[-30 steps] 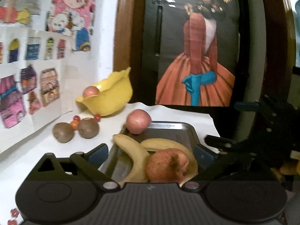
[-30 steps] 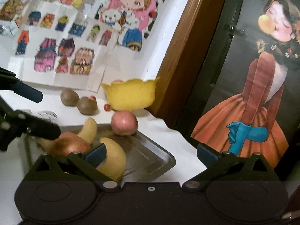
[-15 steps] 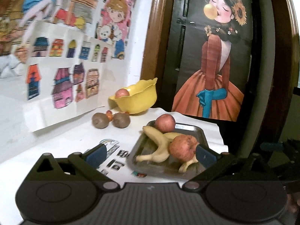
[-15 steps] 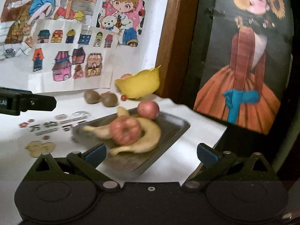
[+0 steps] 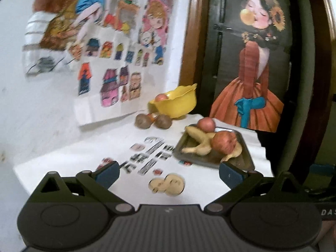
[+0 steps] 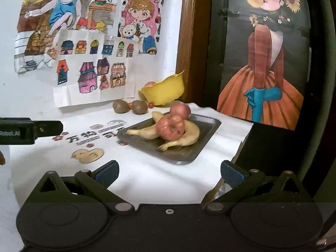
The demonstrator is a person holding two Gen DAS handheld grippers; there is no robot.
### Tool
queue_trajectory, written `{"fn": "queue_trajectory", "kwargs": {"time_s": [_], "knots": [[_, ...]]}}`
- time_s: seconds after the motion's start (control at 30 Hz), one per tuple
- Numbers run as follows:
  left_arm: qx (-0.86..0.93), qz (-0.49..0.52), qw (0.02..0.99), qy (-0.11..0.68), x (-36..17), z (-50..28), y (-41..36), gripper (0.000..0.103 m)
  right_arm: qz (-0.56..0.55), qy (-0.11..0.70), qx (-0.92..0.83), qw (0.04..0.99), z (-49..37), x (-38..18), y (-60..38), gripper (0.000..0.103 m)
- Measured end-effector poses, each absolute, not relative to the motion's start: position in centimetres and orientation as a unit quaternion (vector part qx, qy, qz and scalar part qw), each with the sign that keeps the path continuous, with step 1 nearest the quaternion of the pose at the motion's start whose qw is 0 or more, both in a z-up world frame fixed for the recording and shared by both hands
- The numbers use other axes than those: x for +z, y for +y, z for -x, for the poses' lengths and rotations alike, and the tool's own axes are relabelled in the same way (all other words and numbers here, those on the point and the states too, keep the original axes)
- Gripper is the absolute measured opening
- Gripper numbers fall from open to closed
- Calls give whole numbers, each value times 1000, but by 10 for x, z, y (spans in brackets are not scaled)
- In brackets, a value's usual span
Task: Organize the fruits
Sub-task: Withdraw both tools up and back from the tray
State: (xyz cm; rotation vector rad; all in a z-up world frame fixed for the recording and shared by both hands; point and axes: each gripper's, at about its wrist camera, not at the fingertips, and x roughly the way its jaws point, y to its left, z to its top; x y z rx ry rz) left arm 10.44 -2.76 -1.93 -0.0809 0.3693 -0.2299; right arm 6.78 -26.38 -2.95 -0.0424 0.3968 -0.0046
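A grey metal tray [image 6: 206, 135] [image 5: 244, 154] on the white tablecloth holds two bananas [image 6: 189, 134] [image 5: 199, 138] and two red apples, one on the bananas [image 6: 171, 127] [image 5: 223, 142] and one at the tray's far edge [image 6: 180, 110] [image 5: 206, 125]. Behind it stands a yellow bowl [image 6: 163, 92] [image 5: 175, 104] with another apple [image 5: 161, 97] inside. Two kiwis [image 6: 120, 106] [image 5: 143, 121] and small red berries [image 6: 150, 104] lie left of the bowl. My left gripper [image 5: 169, 173] and right gripper [image 6: 169, 171] are both open and empty, well short of the tray.
The cloth [image 6: 147, 178] carries printed characters and a duck picture. Children's drawings [image 6: 94, 73] hang on the wall at the back left. A dark door with a poster [image 6: 264, 63] stands behind the table's right edge. The left gripper's body [image 6: 27, 130] shows at the left.
Both grippers have pulled back from the tray, which now looks smaller and farther. The fruit has not moved.
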Motion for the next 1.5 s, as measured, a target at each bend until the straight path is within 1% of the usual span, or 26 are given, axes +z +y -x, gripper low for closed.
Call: {"fn": "queue_trajectory", "kwargs": {"time_s": [0.3,0.63,0.93,1.27,1.5], "knots": [[-83,66,973,206,-32,-78,-6,103,-1,217,3,976,-41,-39,-242,102],[-56,78,969,227,-38,-68,8,103,-35,253,32,966,-28,-46,-230,102],[-24,78,969,231,-34,-63,20,103,-37,228,70,970,-17,-33,-227,102],[11,67,967,246,-33,-67,26,103,-46,226,91,969,-20,-30,-225,102],[17,49,971,233,-22,-71,33,103,-16,198,118,973,-32,-8,-219,102]]}}
